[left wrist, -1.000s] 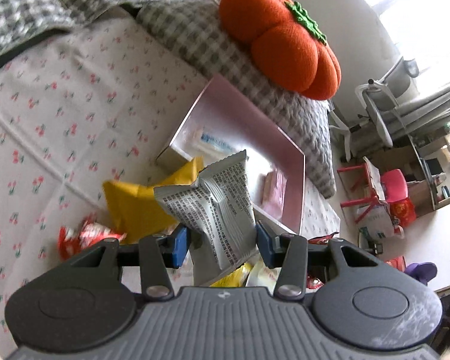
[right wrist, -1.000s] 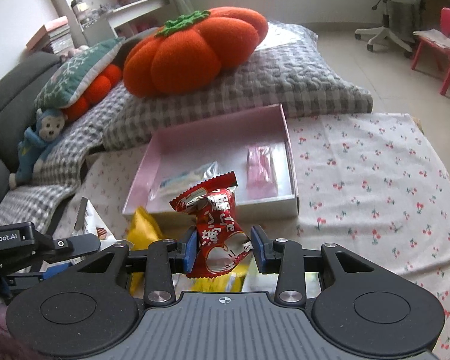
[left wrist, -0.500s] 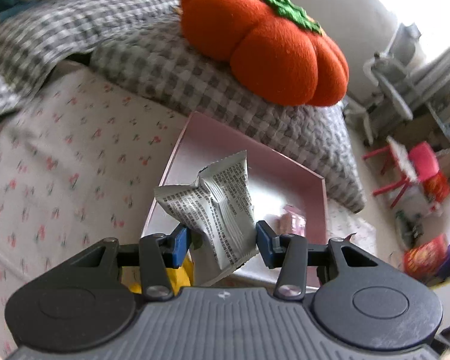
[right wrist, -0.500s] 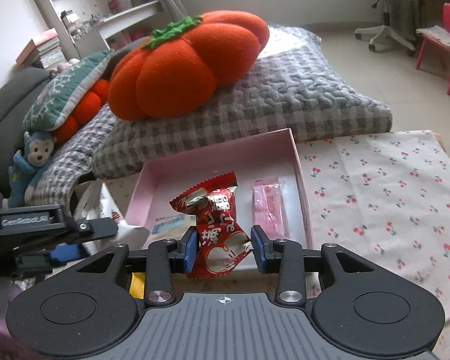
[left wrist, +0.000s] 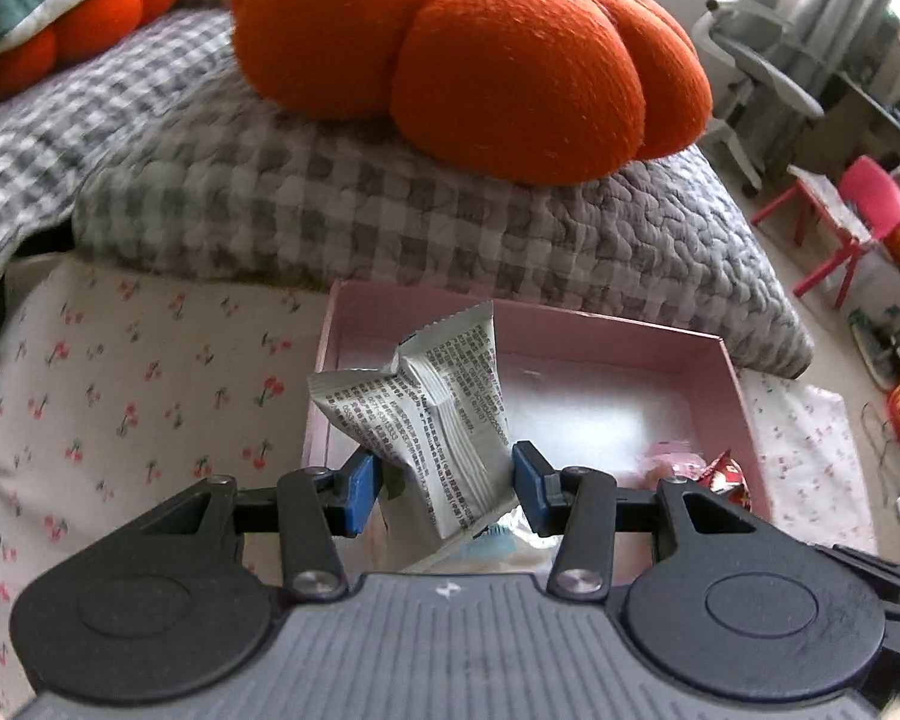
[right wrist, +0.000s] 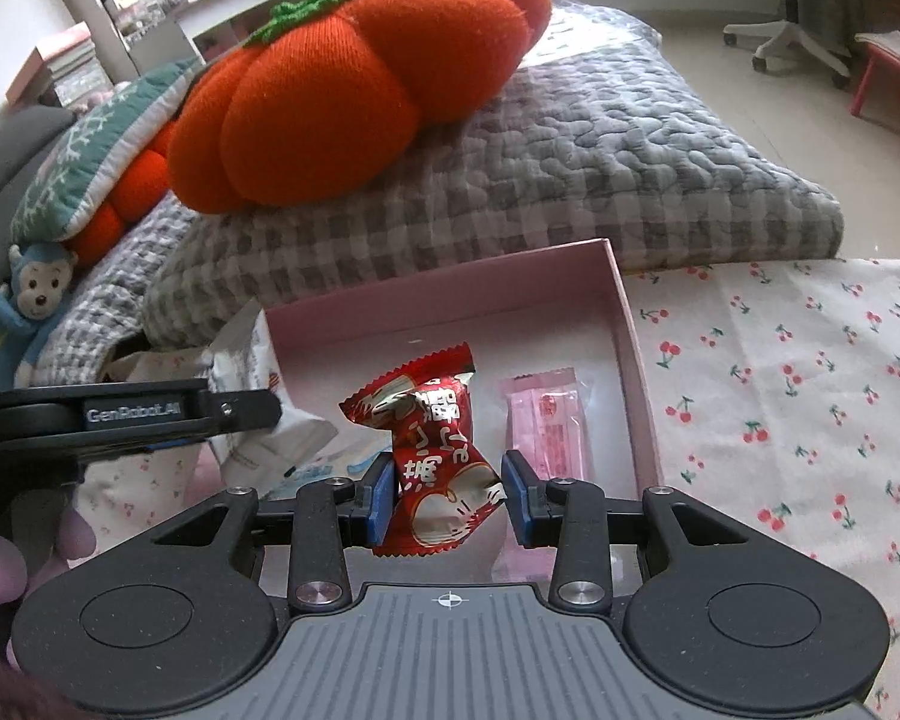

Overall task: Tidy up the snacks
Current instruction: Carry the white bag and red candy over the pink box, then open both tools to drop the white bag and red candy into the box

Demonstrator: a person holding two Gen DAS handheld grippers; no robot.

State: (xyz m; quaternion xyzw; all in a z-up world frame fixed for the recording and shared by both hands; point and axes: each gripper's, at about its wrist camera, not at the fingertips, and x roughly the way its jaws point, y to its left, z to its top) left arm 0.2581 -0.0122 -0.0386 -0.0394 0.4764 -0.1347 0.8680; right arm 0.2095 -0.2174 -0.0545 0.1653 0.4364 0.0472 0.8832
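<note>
My left gripper (left wrist: 447,489) is shut on a silver snack packet (left wrist: 432,402) with printed text, held over the near left part of the pink box (left wrist: 744,396). My right gripper (right wrist: 447,501) is shut on a red snack packet (right wrist: 435,450) and hangs over the pink box (right wrist: 624,312) near its front. A pink wrapped snack (right wrist: 546,420) lies on the box floor at the right. A clear blue-printed packet (right wrist: 330,459) lies at the front left. The left gripper (right wrist: 222,408) with its silver packet (right wrist: 252,354) shows at the box's left wall in the right wrist view.
A cherry-print cloth (right wrist: 810,396) covers the surface around the box. Behind the box lies a grey checked blanket (right wrist: 570,180) with an orange pumpkin cushion (right wrist: 342,90) on it. A blue monkey toy (right wrist: 24,306) sits far left. A red chair (left wrist: 858,210) stands on the floor.
Both grippers have carried their packets forward from the loose pile to over the pink box. The left wrist view has rolled upright. The yellow packet has dropped out of sight.
</note>
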